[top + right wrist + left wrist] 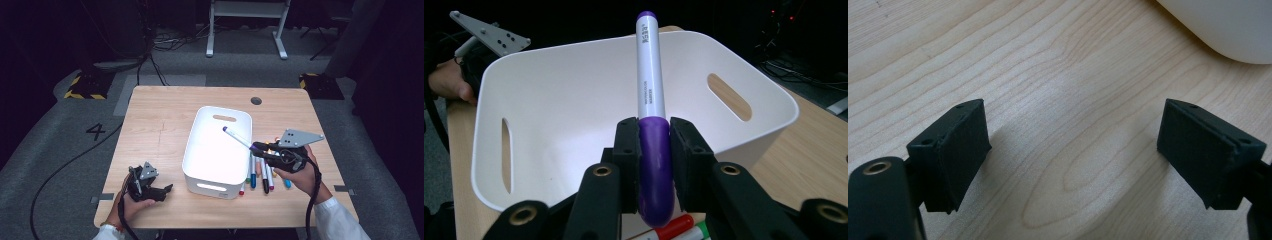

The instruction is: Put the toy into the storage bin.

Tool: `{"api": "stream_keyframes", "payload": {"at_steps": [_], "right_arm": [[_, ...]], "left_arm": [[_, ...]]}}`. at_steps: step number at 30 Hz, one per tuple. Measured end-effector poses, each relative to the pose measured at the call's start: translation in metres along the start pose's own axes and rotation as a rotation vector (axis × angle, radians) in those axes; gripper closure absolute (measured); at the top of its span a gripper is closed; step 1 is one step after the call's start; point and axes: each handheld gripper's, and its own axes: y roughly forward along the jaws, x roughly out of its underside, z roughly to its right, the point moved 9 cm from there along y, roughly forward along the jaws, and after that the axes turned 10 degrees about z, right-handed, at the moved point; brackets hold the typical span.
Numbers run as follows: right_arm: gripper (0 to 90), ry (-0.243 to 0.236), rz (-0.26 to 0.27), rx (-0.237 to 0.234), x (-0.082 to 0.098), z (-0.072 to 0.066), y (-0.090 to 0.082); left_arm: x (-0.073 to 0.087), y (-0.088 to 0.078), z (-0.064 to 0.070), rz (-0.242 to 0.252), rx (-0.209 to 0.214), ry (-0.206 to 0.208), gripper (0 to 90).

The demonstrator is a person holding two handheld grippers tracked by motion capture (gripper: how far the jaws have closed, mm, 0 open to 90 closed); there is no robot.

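A person sits at a pale wooden counter (pixel 160 125), holding a gripper in each hand. A white plastic bin (pixel 215 150) with slot handles stands in the middle of the counter, and its inside looks empty.

The right gripper (pixel 260 148) has its jaws closed on the cap end of a purple marker (pixel 651 125). The marker's white barrel points up and out over the near rim of the bin, above its open top, not yet inside.

The left gripper (pixel 1073 150) rests low over bare counter to the left of the bin, its jaws wide apart with nothing between them.

Several more markers (pixel 260 176), with caps of red, green, blue, black and other colours, lie together on the counter just beside the bin's right wall, under the right hand.

The job looks barely begun: the first marker is about to go into the bin, and the rest of the pile has yet to be picked up.
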Motion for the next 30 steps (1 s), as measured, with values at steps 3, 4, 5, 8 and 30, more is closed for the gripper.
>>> {"api": "stream_keyframes", "payload": {"at_steps": [3, 4, 5, 8, 30], "right_arm": [[75.3, -0.005, -0.011, -0.022, -0.003, -0.007, 0.008], [75.3, -0.009, -0.017, -0.025, -0.004, -0.009, 0.01], [75.3, -0.011, -0.023, -0.035, -0.004, -0.012, 0.012], [75.3, -0.019, -0.037, -0.057, -0.006, -0.02, 0.021], [75.3, -0.063, -0.23, -0.239, 0.019, -0.06, 0.052]], "left_arm": [[0.0, 0.0, 0.0, 0.001, -0.002, 0.002, 13.4], [0.0, 0.0, 0.0, 0.0, 0.0, -0.001, 13.4], [0.0, 0.0, 0.0, 0.0, 0.0, 0.0, 13.4], [0.0, 0.0, 0.0, 0.0, 0.0, 0.0, 13.4], [0.0, 0.0, 0.0, 0.0, 0.0, -0.001, 13.4]]}}
